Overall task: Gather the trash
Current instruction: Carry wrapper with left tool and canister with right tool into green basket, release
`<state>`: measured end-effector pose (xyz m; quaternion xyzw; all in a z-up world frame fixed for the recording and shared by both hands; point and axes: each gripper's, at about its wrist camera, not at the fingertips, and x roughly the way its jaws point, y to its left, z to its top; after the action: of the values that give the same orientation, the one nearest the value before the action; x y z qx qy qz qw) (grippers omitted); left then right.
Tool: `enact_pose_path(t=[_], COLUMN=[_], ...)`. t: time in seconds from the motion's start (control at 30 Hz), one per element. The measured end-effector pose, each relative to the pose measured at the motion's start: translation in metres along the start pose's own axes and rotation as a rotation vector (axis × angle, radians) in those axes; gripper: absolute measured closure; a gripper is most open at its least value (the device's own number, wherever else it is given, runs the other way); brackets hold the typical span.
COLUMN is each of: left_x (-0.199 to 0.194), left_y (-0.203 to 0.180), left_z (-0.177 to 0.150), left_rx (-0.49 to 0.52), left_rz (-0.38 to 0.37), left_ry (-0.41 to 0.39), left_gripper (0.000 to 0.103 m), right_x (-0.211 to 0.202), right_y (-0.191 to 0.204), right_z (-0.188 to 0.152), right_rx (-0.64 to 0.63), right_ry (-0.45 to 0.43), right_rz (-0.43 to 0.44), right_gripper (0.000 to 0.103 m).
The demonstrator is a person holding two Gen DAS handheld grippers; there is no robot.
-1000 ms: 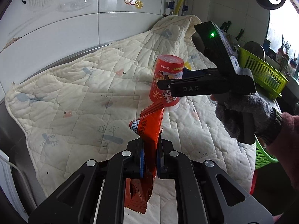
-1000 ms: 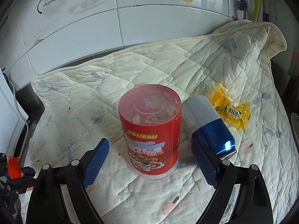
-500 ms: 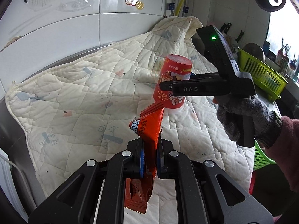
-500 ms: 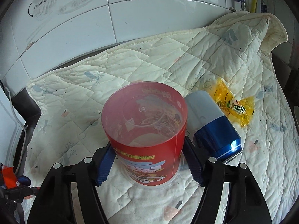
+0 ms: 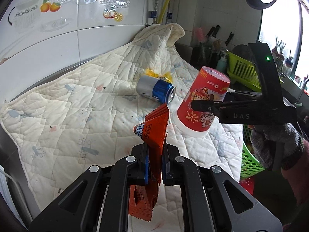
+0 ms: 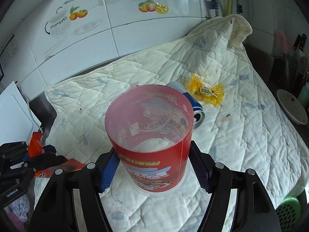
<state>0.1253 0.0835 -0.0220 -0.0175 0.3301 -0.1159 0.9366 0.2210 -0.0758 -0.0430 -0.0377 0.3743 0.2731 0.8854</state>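
A cream quilted pad (image 5: 92,96), printed with small faded motifs and speckled with dark marks, covers the counter and rides up against a white tiled wall (image 6: 115,19) bearing fruit and bowl decals. Toward the window a bright green dish rack (image 5: 243,69) stands with knives hung behind it, and a white bowl (image 6: 291,106) sits off the pad's far edge (seen in the right wrist view).

The left gripper (image 5: 154,158) has its fingers closed tight on an orange-red snack wrapper (image 5: 154,127), which stands up between the pads and hangs out below them. The right gripper (image 6: 152,166) has its blue pads pressed on either side of a red printed cup (image 6: 150,131), turned upside down and tilted in the air above the pad. A blue and silver drink can (image 5: 154,91) lies on its side on the pad, a yellow candy wrapper (image 6: 206,91) just behind it.

The cup hides most of the can in the right wrist view. A green basket (image 5: 249,160) below the counter edge is partly covered by the gloved hand (image 5: 276,145) holding the right gripper.
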Motion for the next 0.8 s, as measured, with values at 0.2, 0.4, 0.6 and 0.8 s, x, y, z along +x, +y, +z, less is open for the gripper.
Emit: enact_pose_path(t=[0.2, 0.4, 0.6, 0.8], left_x=[-0.002, 0.006, 0.014, 0.022], left_y=[-0.044, -0.096, -0.148, -0.183], left_z=[0.007, 0.014, 0.017, 0.016], left_rx=[0.065, 0.142, 0.209, 0.252], left_rz=[-0.072, -0.164, -0.255, -0.306], left_ry=[-0.020, -0.019, -0.011, 0.006], left_gripper=[0.095, 0.095, 0.095, 0.095], right_x=[-0.058, -0.122, -0.166, -0.174], right_y=[-0.042, -0.089, -0.147, -0.177], right_z=[-0.040, -0.079, -0.123, -0.156], right_rx=[0.058, 0.134, 0.258, 0.339], right_ry=[-0.027, -0.034, -0.001, 0.050], right_rz=[-0.074, -0.224, -0.353, -0.399], right_gripper=[0.036, 0.036, 0.036, 0.036])
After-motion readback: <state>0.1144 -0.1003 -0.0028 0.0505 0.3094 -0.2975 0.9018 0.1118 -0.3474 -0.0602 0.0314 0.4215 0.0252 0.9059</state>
